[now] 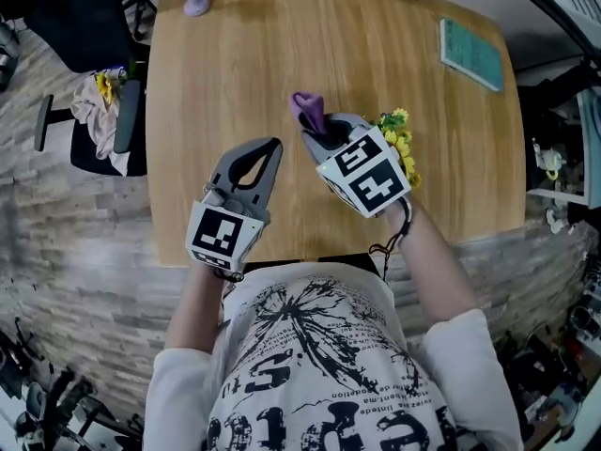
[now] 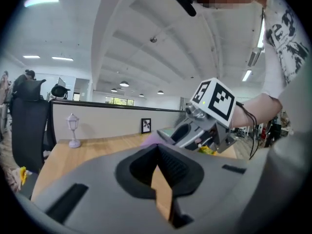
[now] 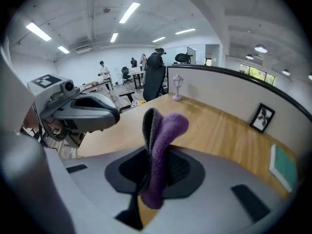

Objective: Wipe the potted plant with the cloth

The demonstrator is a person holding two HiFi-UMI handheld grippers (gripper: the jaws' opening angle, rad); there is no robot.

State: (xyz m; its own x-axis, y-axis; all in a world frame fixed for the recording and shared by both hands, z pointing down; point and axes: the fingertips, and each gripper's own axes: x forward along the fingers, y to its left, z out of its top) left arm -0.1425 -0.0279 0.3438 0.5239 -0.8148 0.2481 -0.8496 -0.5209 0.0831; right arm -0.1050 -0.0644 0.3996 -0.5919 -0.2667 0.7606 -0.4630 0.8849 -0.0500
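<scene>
Right tool [image 1: 317, 137] clamps purple cloth [image 3: 163, 130] | left tool [image 2: 157, 150] closed, empty | plant [image 1: 402, 144]: head view yes, right gripper view no

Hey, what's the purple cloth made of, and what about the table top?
Cloth: looks like soft fleece or microfibre, matte. Its surface is fuzzy and it folds limply.
Table: light wood or a wood-look laminate, smooth with a slight sheen. Grain streaks run along it, but the pictures don't show which of the two it is.
</scene>
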